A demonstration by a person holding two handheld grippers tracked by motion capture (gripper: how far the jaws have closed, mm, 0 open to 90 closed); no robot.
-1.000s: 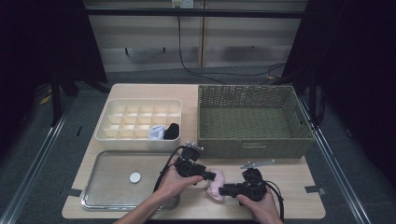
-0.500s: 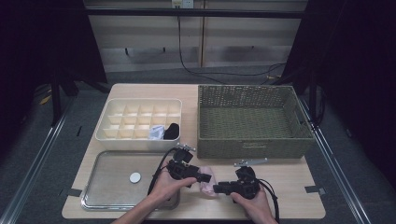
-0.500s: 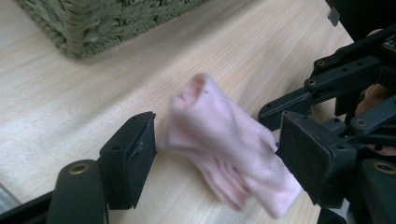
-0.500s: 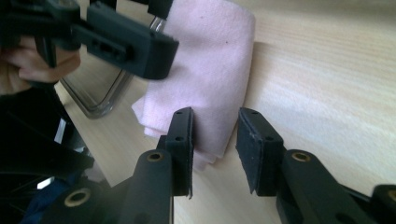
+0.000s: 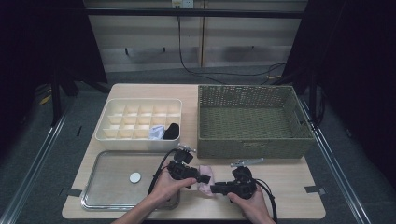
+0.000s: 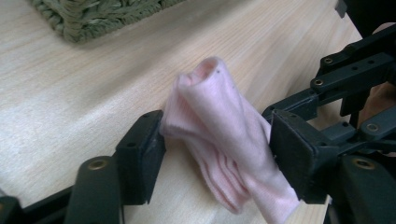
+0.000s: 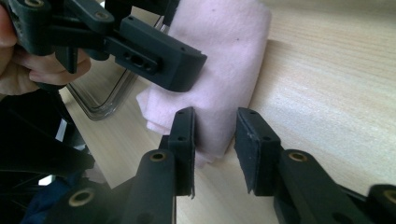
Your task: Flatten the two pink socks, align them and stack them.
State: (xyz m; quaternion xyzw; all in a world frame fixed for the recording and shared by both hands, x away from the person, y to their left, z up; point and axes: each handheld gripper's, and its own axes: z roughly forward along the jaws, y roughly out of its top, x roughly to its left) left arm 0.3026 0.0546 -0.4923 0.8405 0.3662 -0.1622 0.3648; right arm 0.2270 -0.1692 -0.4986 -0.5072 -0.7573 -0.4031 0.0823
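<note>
Pale wood of the desk (image 5: 289,186) carried the whole scene, with a rolled pink cloth (image 5: 205,178) lying just in front of the woven basket (image 5: 252,119), off its near left corner. The left hand-held gripper (image 5: 201,178) straddled the roll from the side away from the basket's middle; its jaws had just been closing, and in the left gripper view the pink cloth (image 6: 224,135) sat between them, touching both pads, though the grip looked loose rather than pinched. The right hand-held gripper (image 5: 215,189) came in from the nearer side, farther from the basket, its jaws standing narrowly apart. One pad (image 7: 186,135) pressed the cloth's near edge while the other stood clear of it (so nothing was clamped there). The roll's long axis ran roughly toward the basket and away from the person, so the left one lay across it and the right one met its end. Both were equally near.
</note>
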